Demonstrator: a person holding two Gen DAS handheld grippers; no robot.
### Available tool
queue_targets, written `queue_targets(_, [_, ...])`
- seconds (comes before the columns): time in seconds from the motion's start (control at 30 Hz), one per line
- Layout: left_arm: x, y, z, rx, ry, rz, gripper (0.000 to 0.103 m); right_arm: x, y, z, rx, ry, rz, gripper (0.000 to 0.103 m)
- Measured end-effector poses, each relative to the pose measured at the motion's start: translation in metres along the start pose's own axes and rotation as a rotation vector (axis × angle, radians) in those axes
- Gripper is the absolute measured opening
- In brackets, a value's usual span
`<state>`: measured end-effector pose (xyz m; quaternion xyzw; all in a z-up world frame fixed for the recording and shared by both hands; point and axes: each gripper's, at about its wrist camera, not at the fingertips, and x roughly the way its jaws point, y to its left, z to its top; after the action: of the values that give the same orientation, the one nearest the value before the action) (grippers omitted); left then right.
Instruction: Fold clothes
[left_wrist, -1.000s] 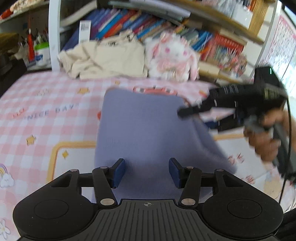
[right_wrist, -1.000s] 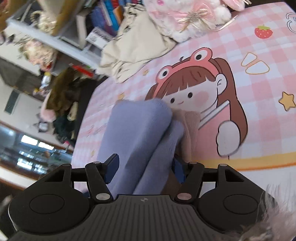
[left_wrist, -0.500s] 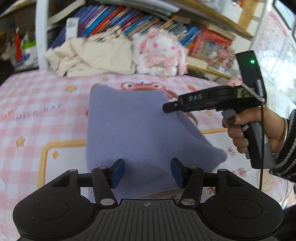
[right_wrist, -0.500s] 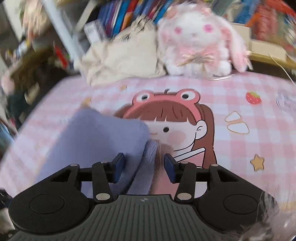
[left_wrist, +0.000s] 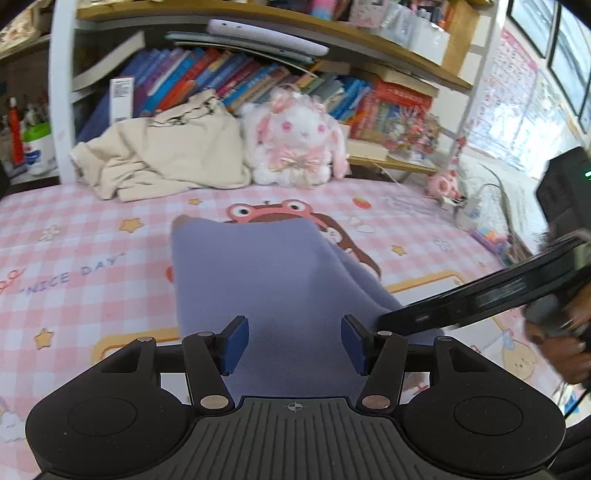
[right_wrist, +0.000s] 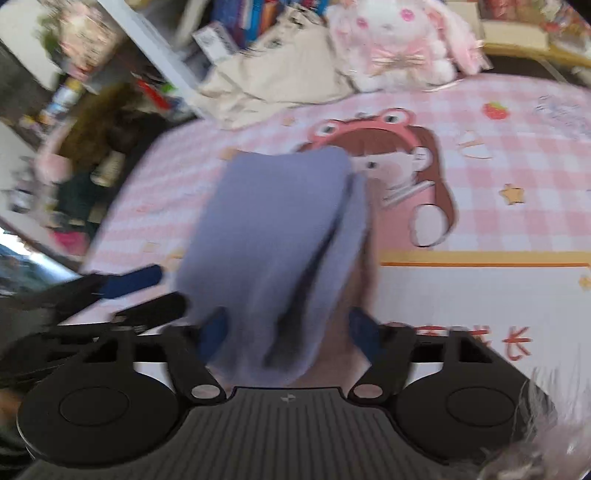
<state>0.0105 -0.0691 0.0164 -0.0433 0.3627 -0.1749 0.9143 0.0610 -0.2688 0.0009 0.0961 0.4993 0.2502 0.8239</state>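
A folded lavender-blue garment (left_wrist: 266, 280) lies on the pink checked bed sheet (left_wrist: 74, 266). My left gripper (left_wrist: 293, 345) is open, its blue pads either side of the garment's near edge. My right gripper (right_wrist: 288, 334) is open over the garment (right_wrist: 273, 229) at its near end, with folds of cloth between the fingers. In the left wrist view the right gripper (left_wrist: 391, 319) reaches in low from the right, its tip at the garment's near right edge. The left gripper's fingers (right_wrist: 136, 280) show at the left of the right wrist view.
A crumpled cream garment (left_wrist: 166, 155) and a white and pink plush rabbit (left_wrist: 295, 144) sit at the far edge against a bookshelf (left_wrist: 258, 74). Small items and a cable lie at the right edge (left_wrist: 465, 206). Clutter stands beyond the bed's left side (right_wrist: 81, 155).
My right gripper has pulled back from the garment's far right part to its near end and opened wider. The left gripper stays open at the near edge.
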Motion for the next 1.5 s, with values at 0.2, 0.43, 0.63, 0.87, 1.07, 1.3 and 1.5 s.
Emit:
queue_targets(0.2, [0.021, 0.009, -0.013, -0.029, 0.087, -0.028, 0.055, -0.031, -0.006, -0.022, -0.021, -0.127, 0.128, 0.014])
queue_targets(0.43, [0.021, 0.006, -0.018, 0.019, 0.097, -0.043, 0.057, 0.008, -0.053, -0.037, 0.176, -0.024, 0.051, 0.019])
queue_targets(0.63, [-0.004, 0.01, -0.005, 0.025, 0.006, -0.027, 0.061, -0.011, -0.028, -0.014, 0.033, -0.101, 0.014, 0.049])
queue_targets(0.87, [-0.003, 0.016, 0.002, -0.011, -0.018, -0.027, 0.061, 0.022, -0.02, 0.002, -0.009, -0.073, -0.088, 0.023])
queue_targets(1.07, [0.021, 0.018, -0.016, 0.027, 0.087, 0.015, 0.061, -0.01, -0.005, -0.009, -0.097, -0.233, 0.056, 0.012])
queue_targets(1.3, [0.019, 0.018, -0.015, 0.033, 0.083, -0.008, 0.061, 0.035, -0.03, -0.012, 0.019, -0.123, -0.065, 0.015])
queue_targets(1.5, [0.0, 0.024, -0.009, -0.024, 0.032, 0.009, 0.062, 0.02, -0.014, -0.004, -0.053, -0.094, -0.113, 0.035])
